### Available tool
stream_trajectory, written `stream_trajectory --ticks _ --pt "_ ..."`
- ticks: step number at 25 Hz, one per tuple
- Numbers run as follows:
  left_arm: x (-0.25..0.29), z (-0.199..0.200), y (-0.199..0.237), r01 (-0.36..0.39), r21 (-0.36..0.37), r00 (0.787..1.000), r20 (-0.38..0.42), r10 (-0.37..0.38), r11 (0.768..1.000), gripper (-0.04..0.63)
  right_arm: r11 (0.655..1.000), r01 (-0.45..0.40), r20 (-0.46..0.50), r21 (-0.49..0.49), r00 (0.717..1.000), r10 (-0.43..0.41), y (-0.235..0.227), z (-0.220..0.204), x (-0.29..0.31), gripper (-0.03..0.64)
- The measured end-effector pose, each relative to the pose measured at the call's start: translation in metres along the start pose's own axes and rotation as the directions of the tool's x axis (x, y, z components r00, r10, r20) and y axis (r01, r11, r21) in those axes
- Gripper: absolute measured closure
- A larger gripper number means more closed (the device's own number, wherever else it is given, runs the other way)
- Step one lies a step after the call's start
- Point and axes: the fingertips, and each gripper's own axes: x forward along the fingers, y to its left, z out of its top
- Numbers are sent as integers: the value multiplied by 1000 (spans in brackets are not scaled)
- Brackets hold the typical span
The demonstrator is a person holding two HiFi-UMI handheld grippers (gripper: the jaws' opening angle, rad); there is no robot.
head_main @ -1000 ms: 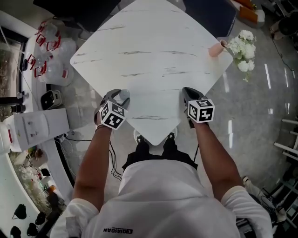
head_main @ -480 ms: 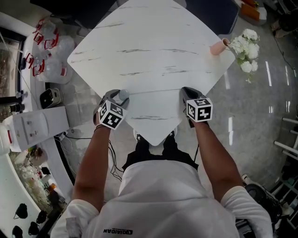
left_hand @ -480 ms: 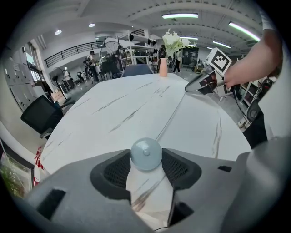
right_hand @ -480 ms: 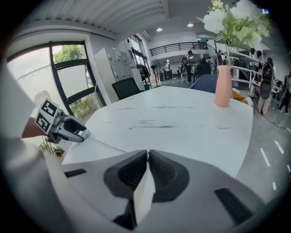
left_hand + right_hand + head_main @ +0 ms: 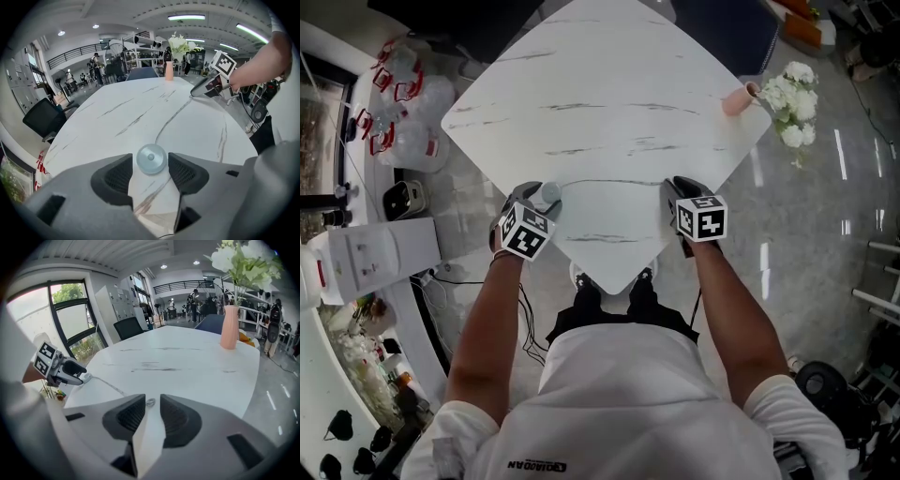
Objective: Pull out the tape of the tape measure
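Note:
The tape measure [image 5: 151, 158] is a small round pale-grey disc on the white marble table [image 5: 600, 84]. It lies between the tips of my left gripper [image 5: 151, 172]. Those jaws are opening, and narrow gaps show on both sides of the disc. Its thin tape [image 5: 171, 119] is drawn out across the table to my right gripper [image 5: 198, 91]. The tape's metal end tab [image 5: 150, 402] lies between the tips of my right gripper [image 5: 152, 409], whose jaws are also opening and stand clear of it. In the head view the tape [image 5: 614, 182] runs between the left gripper [image 5: 536, 197] and the right gripper [image 5: 678, 190].
A pink vase [image 5: 736, 97] with white flowers [image 5: 792, 98] stands at the table's right corner. The table's near corner [image 5: 614, 281] points at the person. Bags of bottles [image 5: 403, 103] and a white box [image 5: 380, 253] sit on the floor to the left.
Both grippers keep nearly the same places near the table's front corner, with the thin tape between them. The view has shifted slightly.

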Motion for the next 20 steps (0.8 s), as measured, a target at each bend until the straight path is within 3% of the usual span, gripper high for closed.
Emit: stream_trajectory --ticks 11,17,20 --pt "-38 9 -10 -19 -30 997 69 21 999 347 999 11 48 -47 999 -9 13 9 -38 513" --pt "-87 41 -27 -6 -107 980 196 28 994 374 998 -28 124 -51 992 35 39 27 -75 516" --pt "-119 63 -36 -13 -98 962 271 40 995 385 996 -66 184 -58 980 75 58 42 -97 523"
